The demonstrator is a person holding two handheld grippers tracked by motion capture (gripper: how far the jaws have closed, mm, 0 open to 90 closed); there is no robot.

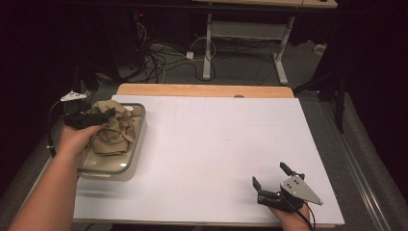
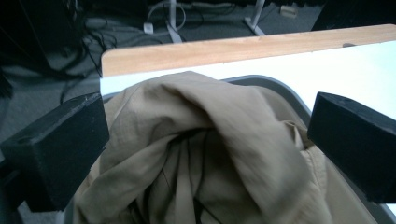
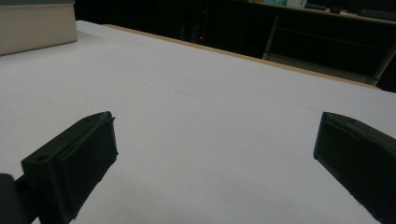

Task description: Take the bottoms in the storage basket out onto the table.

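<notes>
A crumpled tan cloth fills a cream tub with a grey rim at the table's left edge. My left gripper hangs over the cloth's far left part, and a hand holds it from the left. In the left gripper view its jaws stand wide apart on either side of a raised fold of the cloth, with the left gripper open and the tub's rim behind. My right gripper rests low near the table's front right, open and holding nothing. In its own view the right gripper faces bare white surface.
A white sheet covers the table, with a wooden strip along the far edge. The tub's side stands far off in the right gripper view. Beyond the table are a desk's legs and loose cables on the floor.
</notes>
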